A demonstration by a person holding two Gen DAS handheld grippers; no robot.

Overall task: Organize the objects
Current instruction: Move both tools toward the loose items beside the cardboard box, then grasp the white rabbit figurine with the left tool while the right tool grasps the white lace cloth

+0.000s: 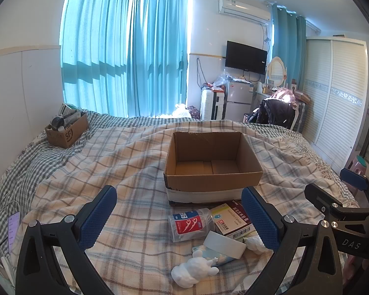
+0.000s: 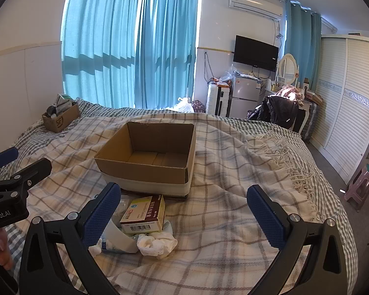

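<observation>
Both of our grippers, left gripper (image 1: 179, 221) and right gripper (image 2: 184, 217), hang low over the plaid blanket (image 2: 228, 196) with tongs spread wide, holding nothing; just ahead lies the clutter: floss-pick tub (image 1: 188, 223), medicine box (image 2: 144, 213), white figurine (image 1: 194, 271), crumpled tissue (image 2: 157, 243); beyond, touching the pile, stands the empty cardboard box (image 1: 212, 162); we judge sorting not yet begun; next we close on one item and lift it boxward.

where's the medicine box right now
The medicine box lies on the plaid blanket, just in front of the open cardboard box, right of the floss-pick jar.
</observation>
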